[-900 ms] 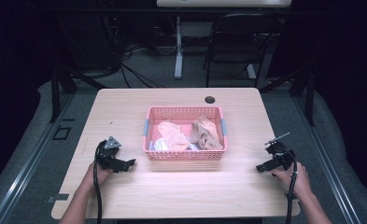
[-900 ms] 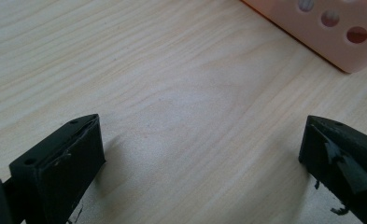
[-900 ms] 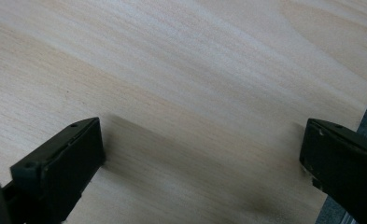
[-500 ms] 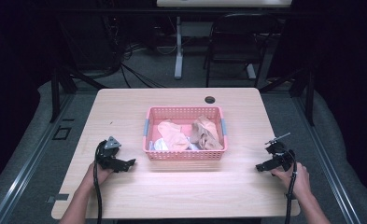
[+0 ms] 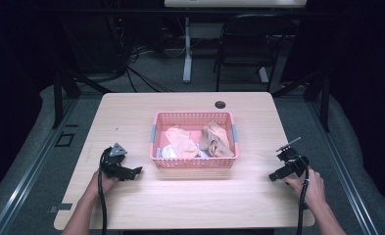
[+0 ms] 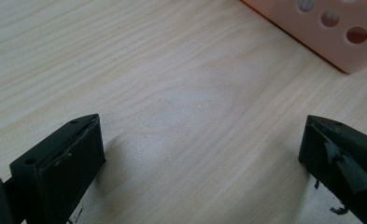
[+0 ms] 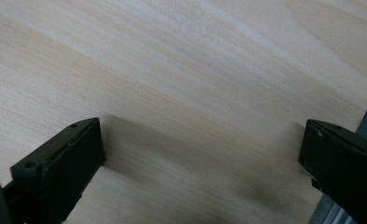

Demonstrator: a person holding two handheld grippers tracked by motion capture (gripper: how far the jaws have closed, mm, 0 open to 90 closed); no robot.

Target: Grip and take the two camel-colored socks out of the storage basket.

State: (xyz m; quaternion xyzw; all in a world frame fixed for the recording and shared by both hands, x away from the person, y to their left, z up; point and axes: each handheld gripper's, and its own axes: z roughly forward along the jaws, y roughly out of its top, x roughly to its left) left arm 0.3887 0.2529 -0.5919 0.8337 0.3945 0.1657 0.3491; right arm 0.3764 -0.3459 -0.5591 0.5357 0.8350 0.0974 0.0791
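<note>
resting on the desk [image 5: 190,196], both grippers spread.
left gripper [image 5: 137,171] and right gripper [image 5: 274,176] flank the pink basket [image 5: 195,163], near the front edge.

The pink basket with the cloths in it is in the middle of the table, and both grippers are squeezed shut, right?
Not quite. The basket does sit mid-table with cloths inside, but the left gripper and right gripper are both open. Each gripper view shows its jaws wide apart over bare table.

One pink basket [image 5: 194,163] (several crumpled items inside), two hand-held grippers.
</note>
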